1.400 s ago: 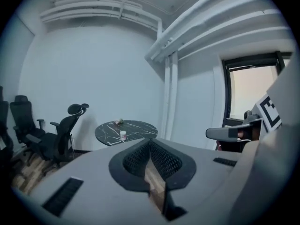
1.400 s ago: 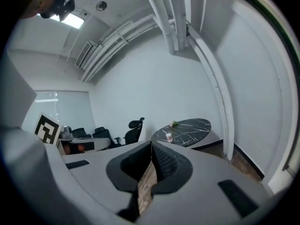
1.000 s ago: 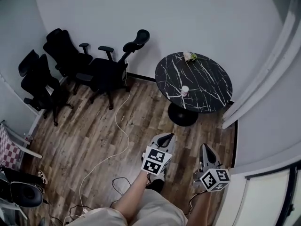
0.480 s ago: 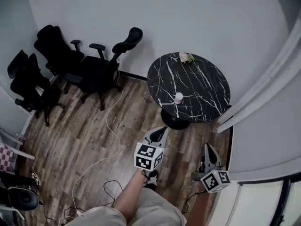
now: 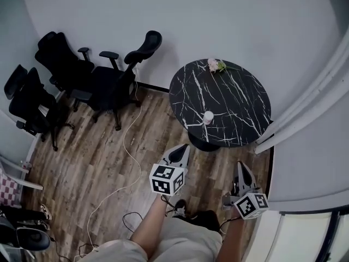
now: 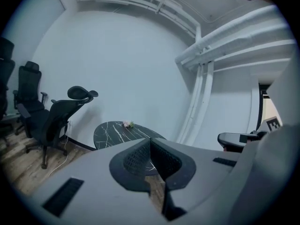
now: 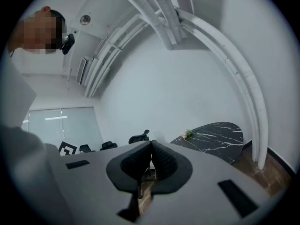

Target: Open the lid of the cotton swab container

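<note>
Left hand-held gripper [image 5: 184, 147], right hand-held gripper [image 5: 239, 165]: closed, empty | cotton swab container [image 5: 208, 117] well ahead, on worktop [image 5: 242, 100] | advice: approach, part jaws before reaching.

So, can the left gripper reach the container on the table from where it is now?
Probably not yet. The left gripper, jaws shut, hangs over the floor short of the table, apart from the container. Nothing blocks the way; a step closer should do.

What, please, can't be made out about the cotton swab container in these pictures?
- Head view: the cotton swab container on the table is too small to show its lid's state.
- Left gripper view: the shut left gripper covers part of the table; no container shows.
- Right gripper view: likewise, behind the right gripper.
</note>
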The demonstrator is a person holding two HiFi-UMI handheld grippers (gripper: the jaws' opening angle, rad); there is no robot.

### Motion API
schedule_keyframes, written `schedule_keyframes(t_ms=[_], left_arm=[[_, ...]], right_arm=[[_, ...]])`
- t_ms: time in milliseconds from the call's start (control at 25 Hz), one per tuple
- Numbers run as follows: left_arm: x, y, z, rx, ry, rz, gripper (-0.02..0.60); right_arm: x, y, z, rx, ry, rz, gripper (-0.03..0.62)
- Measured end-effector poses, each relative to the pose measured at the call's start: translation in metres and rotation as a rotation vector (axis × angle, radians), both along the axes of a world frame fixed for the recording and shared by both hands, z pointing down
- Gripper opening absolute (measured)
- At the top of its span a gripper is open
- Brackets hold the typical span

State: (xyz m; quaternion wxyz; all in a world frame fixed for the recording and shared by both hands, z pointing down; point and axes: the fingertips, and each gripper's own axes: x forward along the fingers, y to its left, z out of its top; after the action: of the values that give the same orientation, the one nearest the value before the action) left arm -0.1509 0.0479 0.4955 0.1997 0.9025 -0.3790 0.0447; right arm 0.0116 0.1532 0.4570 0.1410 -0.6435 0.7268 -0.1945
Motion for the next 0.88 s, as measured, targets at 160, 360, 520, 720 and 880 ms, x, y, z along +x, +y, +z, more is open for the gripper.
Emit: schedule_keyframes(t_ms=[160, 360, 520, 720, 880], left_arm=[[0.012, -0.012, -0.001, 0.014, 0.002, 0.011, 0.021], [0.027, -0.025, 0.003, 0.064, -0.045, 0.039, 0.021], [0.033, -0.051, 0.011, 0.063, -0.094, 0.007, 0.021], [0.045, -0.1, -0.001, 0.093, -0.135, -0.045, 0.021], [0.068, -0.147, -0.006, 0.096, -0.123, -0.075, 0.021]], right_arm=[[0.013, -0.016, 0.012, -0.006, -0.027, 0.003, 0.034], [0.022, -0.042, 0.032, -0.075, 0.051, -0.02, 0.034], [0.032, -0.081, 0.043, -0.1, 0.088, -0.053, 0.034], [0.047, -0.14, 0.05, -0.119, 0.104, -0.082, 0.035], [0.059, -0.198, 0.055, -0.133, 0.073, -0.174, 0.035]])
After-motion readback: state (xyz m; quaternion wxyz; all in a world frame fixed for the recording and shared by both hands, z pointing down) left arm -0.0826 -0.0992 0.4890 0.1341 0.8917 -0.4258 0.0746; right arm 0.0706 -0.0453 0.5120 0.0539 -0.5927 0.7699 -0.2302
